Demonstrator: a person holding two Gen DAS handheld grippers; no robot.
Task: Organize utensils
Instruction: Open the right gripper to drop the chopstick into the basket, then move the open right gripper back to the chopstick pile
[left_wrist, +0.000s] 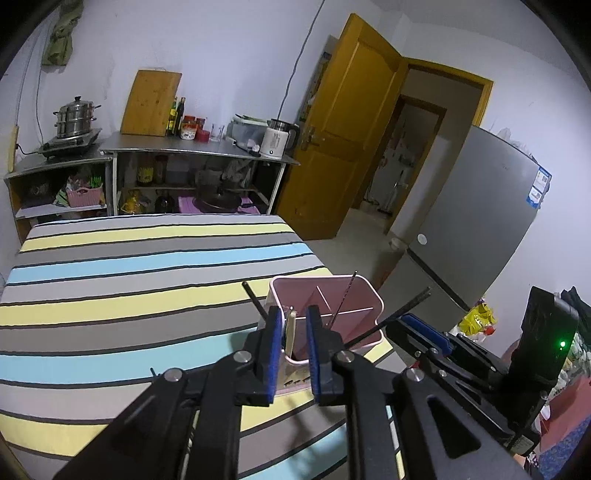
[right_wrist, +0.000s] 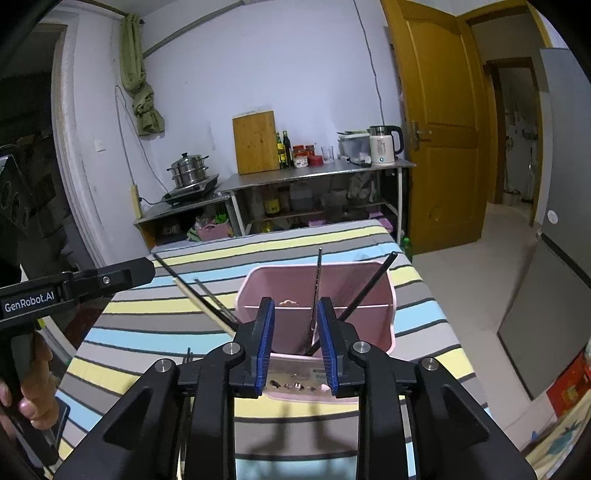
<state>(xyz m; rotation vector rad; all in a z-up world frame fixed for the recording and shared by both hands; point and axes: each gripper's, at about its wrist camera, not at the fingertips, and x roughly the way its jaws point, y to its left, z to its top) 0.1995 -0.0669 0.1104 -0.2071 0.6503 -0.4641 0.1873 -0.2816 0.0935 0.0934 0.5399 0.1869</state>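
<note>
Smooth pink plastic utensil holder (right_wrist: 317, 306), rectangular with rounded corners and thin inner dividers, standing on a flat table under a soft cloth striped in grey, yellow and pale blue (left_wrist: 129, 280), near its right edge. Inside the holder: thin black chopsticks (right_wrist: 369, 291), straight and matte, leaning out over the rim at angles, and a slim dark metal utensil handle (right_wrist: 317, 291) nearly upright in the middle. Further left, a pale wooden chopstick (right_wrist: 207, 310) and more dark sticks slanting in from the holder's left side.

Left gripper (left_wrist: 290, 343), black angular metal with blue ribbed pads, jaws parted, straddling the holder's near left corner, with a pale wooden stick (left_wrist: 290, 332) in the gap; contact with the pads cannot be told. Right gripper (right_wrist: 295, 343), same build, jaws likewise apart, hovering over the holder's near wall, the metal handle close beside its right pad and not visibly clamped.
</note>
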